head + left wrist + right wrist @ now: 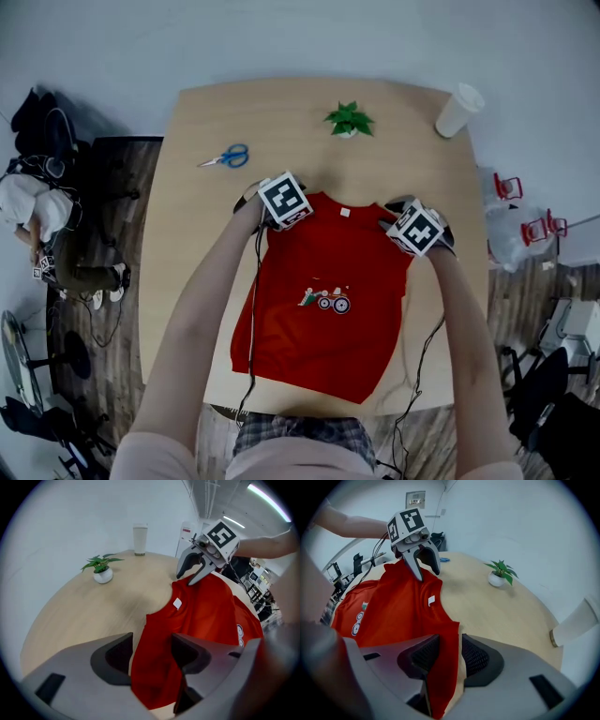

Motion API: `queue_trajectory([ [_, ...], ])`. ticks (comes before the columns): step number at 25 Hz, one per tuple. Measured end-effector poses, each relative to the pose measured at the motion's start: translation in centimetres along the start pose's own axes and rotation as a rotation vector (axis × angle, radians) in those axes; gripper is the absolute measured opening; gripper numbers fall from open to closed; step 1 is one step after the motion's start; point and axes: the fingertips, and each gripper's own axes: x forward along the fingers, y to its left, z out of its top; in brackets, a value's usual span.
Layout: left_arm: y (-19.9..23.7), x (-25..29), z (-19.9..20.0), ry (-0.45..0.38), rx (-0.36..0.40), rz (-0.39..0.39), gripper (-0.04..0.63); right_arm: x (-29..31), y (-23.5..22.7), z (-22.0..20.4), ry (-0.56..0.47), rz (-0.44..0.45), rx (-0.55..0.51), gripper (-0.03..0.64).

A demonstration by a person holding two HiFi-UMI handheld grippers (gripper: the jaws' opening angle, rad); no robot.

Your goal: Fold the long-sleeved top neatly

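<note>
A red long-sleeved top lies front up on the wooden table, collar away from me, with a small cartoon print on the chest and the sleeves tucked out of sight. My left gripper is at its left shoulder. In the left gripper view, red cloth fills the gap between that gripper's pads. My right gripper is at the right shoulder. In the right gripper view it pinches a thin fold of the top. Each gripper shows in the other's view: the right and the left.
Blue-handled scissors lie at the table's far left. A small potted plant stands at the far middle and a white paper cup at the far right corner. A person sits on the floor to the left.
</note>
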Motion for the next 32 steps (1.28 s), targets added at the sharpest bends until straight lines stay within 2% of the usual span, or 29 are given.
queue_trajectory([
  [3, -0.6, 0.9, -0.6, 0.050, 0.034, -0.037, 0.229, 0.6, 0.2, -0.4, 0.003, 0.031, 0.028, 0.156],
  [7, -1.1, 1.2, -0.7, 0.055, 0.048, -0.057, 0.179, 0.8, 0.5, -0.5, 0.012, 0.057, 0.027, 0.125],
  [11, -1.8, 1.1, -0.8, 0.058, 0.075, -0.071, 0.064, 0.7, 0.9, -0.5, 0.017, 0.069, -0.014, 0.045],
  [13, -1.6, 0.9, -0.6, 0.058, 0.103, -0.056, 0.040, 0.4, 0.4, -0.4, 0.012, 0.053, -0.026, 0.041],
  [15, -0.4, 0.3, 0.4, 0.028, 0.112, 0.004, 0.037, -0.2, -0.9, 0.0, -0.009, 0.013, 0.001, 0.039],
  [19, 2.6, -2.5, 4.8, -0.115, 0.121, 0.176, 0.035, -2.8, -4.9, 2.0, -0.072, -0.137, 0.050, 0.037],
  [22, 3.5, -5.5, 7.4, -0.193, 0.143, 0.262, 0.034, -5.9, -6.7, 4.1, -0.129, -0.216, 0.056, 0.037],
  [27, 1.6, -9.3, 7.7, -0.237, 0.196, 0.282, 0.034, -10.3, -4.6, 6.0, -0.193, -0.217, 0.036, 0.037],
  [32, -3.5, -12.4, 5.4, -0.264, 0.246, 0.227, 0.034, -13.5, 1.2, 6.0, -0.240, -0.145, 0.018, 0.037],
])
